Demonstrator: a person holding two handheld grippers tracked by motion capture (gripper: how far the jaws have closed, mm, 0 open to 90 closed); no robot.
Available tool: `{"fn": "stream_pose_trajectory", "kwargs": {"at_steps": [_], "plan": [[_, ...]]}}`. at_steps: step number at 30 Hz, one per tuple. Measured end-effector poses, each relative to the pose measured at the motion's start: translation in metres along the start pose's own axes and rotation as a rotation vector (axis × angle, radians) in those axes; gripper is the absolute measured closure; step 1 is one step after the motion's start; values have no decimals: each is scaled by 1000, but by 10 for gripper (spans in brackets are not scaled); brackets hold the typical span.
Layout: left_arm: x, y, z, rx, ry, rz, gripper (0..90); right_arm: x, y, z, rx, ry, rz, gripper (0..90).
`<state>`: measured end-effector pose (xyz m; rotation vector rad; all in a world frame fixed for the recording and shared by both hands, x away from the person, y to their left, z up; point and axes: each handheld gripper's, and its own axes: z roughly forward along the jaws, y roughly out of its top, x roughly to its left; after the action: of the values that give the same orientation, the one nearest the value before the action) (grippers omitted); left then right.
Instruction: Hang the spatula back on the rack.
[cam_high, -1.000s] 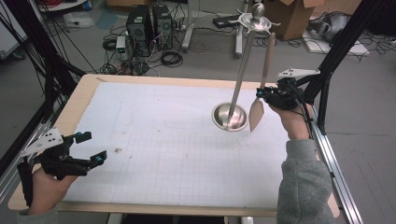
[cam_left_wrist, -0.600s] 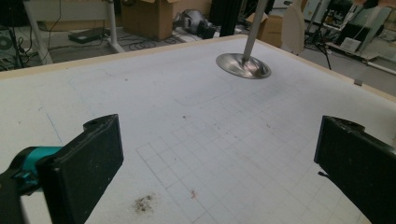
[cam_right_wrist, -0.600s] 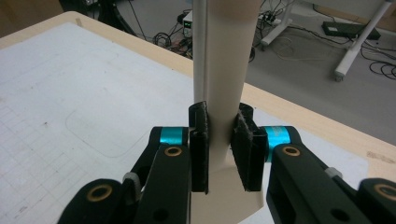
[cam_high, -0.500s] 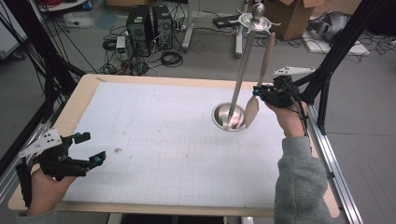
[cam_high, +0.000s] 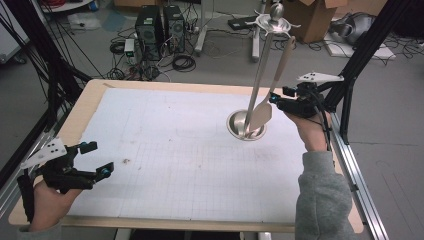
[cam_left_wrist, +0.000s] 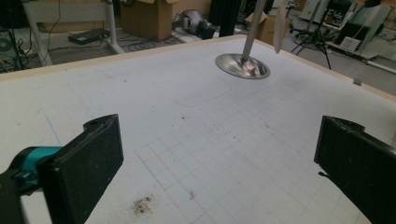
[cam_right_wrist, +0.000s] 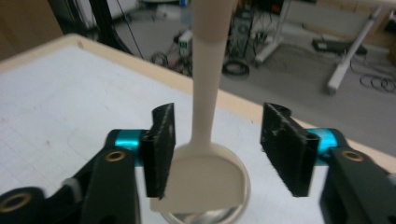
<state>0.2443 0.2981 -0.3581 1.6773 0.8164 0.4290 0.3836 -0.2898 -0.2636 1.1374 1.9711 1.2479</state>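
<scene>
The table (cam_high: 165, 185) had a pale wooden rim and was covered by a white mat printed with a faint grid, marked with small dark specks and one brownish smudge (cam_left_wrist: 142, 204) near the left gripper (cam_high: 92, 161). That gripper hovered low over the near left corner, its jaws spread wide with nothing between them. On the right half of the mat stood a metal stand (cam_high: 260, 75), a slim pole rising from a round shiny base (cam_high: 238, 127) to a hooked top, and a cream spatula (cam_high: 261, 114) hung from it with its blade just above the base. The right gripper (cam_high: 274, 99) was held at the blade, its jaws apart on either side of it; one pad looked close to the blade's edge, but whether it touched could not be told. Beyond the table lay a grey floor strewn with cables, two computer towers (cam_high: 159, 25), cardboard boxes (cam_high: 312, 17) and black frame struts (cam_high: 367, 47).
</scene>
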Motion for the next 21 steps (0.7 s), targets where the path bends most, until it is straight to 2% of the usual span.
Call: {"fn": "stream_pose_trajectory", "kwargs": {"at_steps": [3, 7, 9, 17, 21], "plan": [[0, 1, 0, -2, 2, 4, 17, 2, -4, -6, -41, 10, 3, 320], [0, 2, 1, -9, 4, 2, 17, 4, -11, -12, -62, 34, 15, 200], [0, 2, 1, -11, 4, 3, 17, 6, -15, -15, -72, 38, 2, 161], [1, 4, 4, -16, 10, 0, 17, 25, -24, -24, -98, 66, -90, 160], [2, 5, 5, -18, 8, 0, 17, 33, -27, -29, -119, 90, -112, 160]]}}
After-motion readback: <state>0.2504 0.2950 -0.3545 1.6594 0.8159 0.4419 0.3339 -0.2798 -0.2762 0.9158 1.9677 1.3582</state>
